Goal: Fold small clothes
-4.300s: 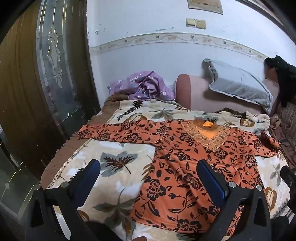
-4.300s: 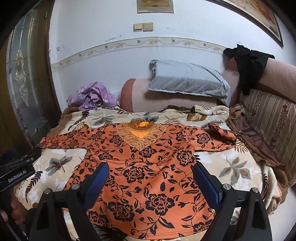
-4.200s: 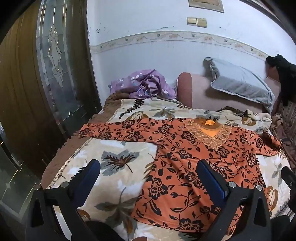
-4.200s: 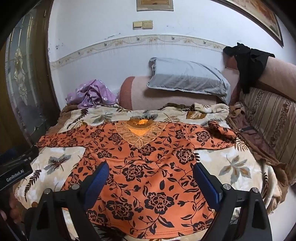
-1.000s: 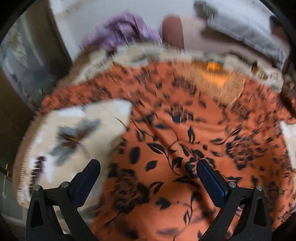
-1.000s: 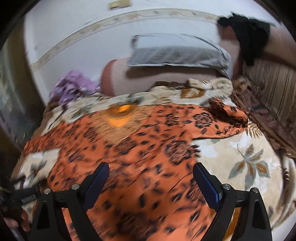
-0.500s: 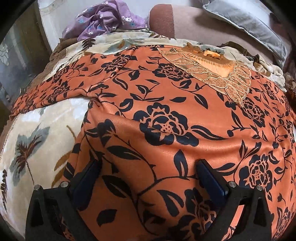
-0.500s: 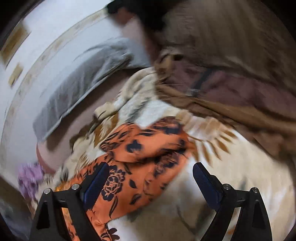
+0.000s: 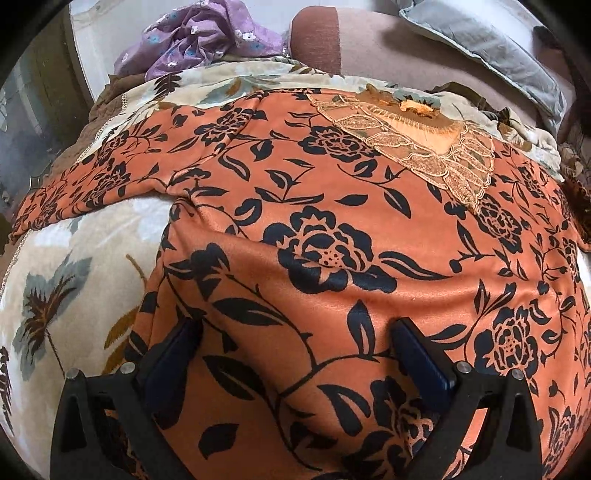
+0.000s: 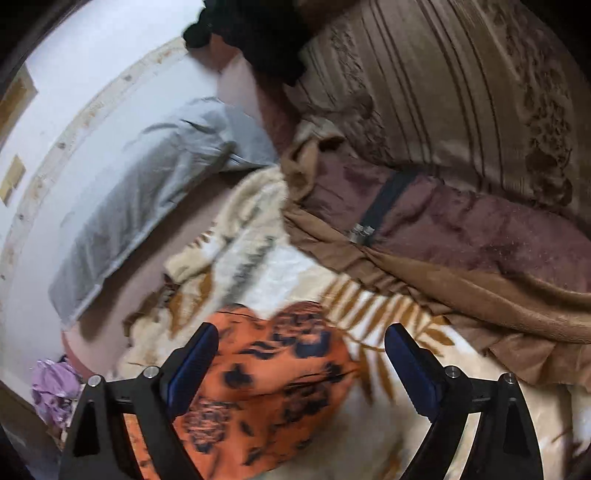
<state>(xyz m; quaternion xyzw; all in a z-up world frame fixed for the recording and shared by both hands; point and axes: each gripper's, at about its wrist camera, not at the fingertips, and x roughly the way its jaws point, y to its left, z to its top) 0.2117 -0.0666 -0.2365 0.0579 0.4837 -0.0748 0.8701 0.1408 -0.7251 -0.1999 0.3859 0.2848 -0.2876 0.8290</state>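
Note:
An orange blouse [image 9: 332,229] with black flowers and a lace neckline lies spread flat on a cream leaf-print blanket [image 9: 74,266]. My left gripper [image 9: 295,354] is open, low over the blouse's lower left part, its blue fingers [image 9: 421,354] pressed into the cloth. My right gripper [image 10: 301,354] is open and empty. It hovers over the end of the blouse's right sleeve [image 10: 269,369], which lies between its fingers. The right wrist view is blurred.
A purple garment [image 9: 199,40] lies bunched at the bed's far left corner. A grey pillow [image 10: 147,184] leans on a pink bolster [image 9: 369,48]. A brown blanket [image 10: 461,251] and striped cushion [image 10: 461,92] lie at the right, with a black cloth [image 10: 258,33] above.
My left gripper has dropped from above the bed onto the blouse's lower left part. My right gripper has swung right and down to the right sleeve end.

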